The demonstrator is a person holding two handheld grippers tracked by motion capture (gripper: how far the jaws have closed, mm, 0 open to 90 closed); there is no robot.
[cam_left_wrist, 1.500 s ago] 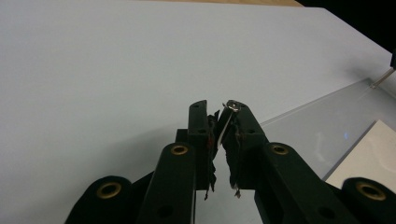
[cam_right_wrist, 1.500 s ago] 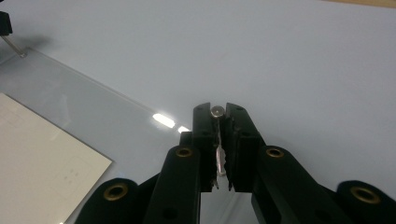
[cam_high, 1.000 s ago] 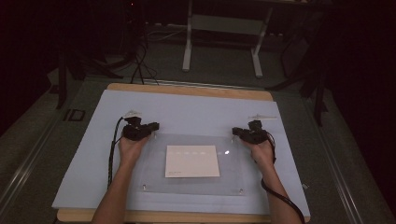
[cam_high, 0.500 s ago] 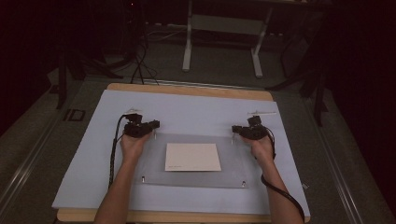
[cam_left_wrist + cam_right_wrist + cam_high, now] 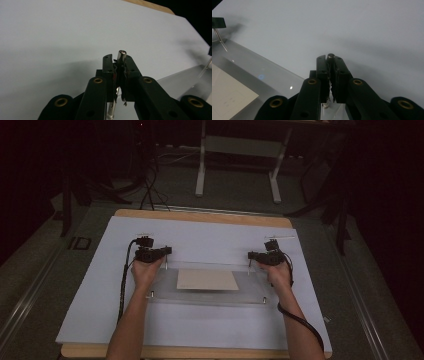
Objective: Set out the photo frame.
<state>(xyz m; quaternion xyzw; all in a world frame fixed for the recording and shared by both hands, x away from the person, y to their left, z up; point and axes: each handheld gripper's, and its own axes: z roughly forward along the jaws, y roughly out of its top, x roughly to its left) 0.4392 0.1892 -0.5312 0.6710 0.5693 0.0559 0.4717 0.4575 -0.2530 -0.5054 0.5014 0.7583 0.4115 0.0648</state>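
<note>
Step in hand: lifting or positioning of the clear acrylic sheet (image 5: 207,290) by its two far corner pins, judged from the paired grips; sheet over the beige card (image 5: 207,280), at the middle of the white mat (image 5: 90,285) on the desk (image 5: 200,216).
Left gripper (image 5: 162,251): closed tight on the left metal pin (image 5: 121,53), pin top standing just above the jaw tips, pin shaft running down between the jaws to the sheet's far left corner.
Right gripper (image 5: 251,255): likewise clamped on the right metal pin (image 5: 330,56), at the sheet's far right corner; edge of the sheet and a corner of the card seen beside it in the right gripper view.
Near pins: two more short pins (image 5: 152,295) at the sheet's near corners, untouched, well apart from both grippers.
Sheet attitude: cannot tell whether flat on the mat or tilted at its far edge.
Next move, as a judgement: both hands moving together at the same height and pace, grips kept firm, so as not to twist the sheet or drag the card beneath out of place.
Risk: a slim smooth pin slipping through the jaws if pulled sideways.
</note>
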